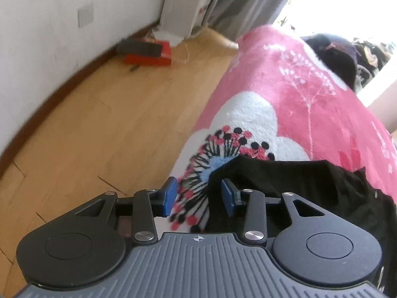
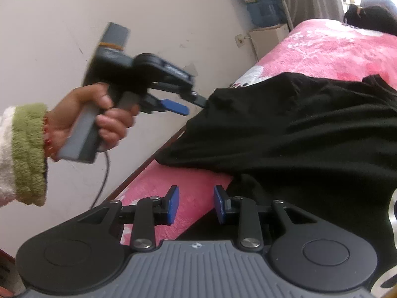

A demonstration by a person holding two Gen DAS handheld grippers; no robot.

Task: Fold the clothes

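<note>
- My right fingers (image 2: 196, 204) stand apart, holding nothing; black garment (image 2: 297, 129) edge just right of them, on the pink bed (image 2: 173, 183).
- Left fingers (image 1: 198, 196) also parted and holding nothing, garment corner beside the right pad.
- Grasping step, I judge: each pair must close on an edge.

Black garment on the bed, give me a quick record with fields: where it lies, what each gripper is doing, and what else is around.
garment: black garment, crumpled on the pink blanket
left gripper: open, pads astride the garment's edge
right gripper: open, at the garment's near edge, holding nothing
hand: grips the left gripper's handle, green cuff
surroundings: wooden floor, red box, white wall
</note>
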